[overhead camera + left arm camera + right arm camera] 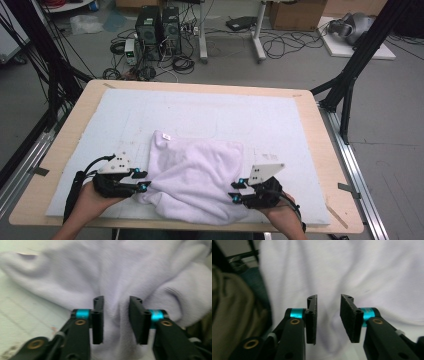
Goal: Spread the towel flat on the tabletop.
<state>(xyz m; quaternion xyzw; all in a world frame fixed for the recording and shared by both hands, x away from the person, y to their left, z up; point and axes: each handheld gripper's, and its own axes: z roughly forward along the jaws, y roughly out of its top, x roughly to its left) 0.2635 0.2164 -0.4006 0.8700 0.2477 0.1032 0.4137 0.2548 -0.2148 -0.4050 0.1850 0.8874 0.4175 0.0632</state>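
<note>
White and crumpled, the towel (195,177) lies on a pale mat (250,120) at the near edge of the wooden counter (320,130), about midway along it. The left hand-held gripper (141,180) sits at the towel's left side, the right hand-held gripper (235,191) at its right side. Each has its jaws spread, cloth bulging between the pads (98,317) but not pinched.

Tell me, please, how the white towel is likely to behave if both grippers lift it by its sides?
The white towel lies crumpled in soft folds, so it will probably sag and drape rather than hold shape. Its fuzzy pile should give the fingers fair grip. It looks light, so pushing would likely bunch it on the foam mat.
</note>
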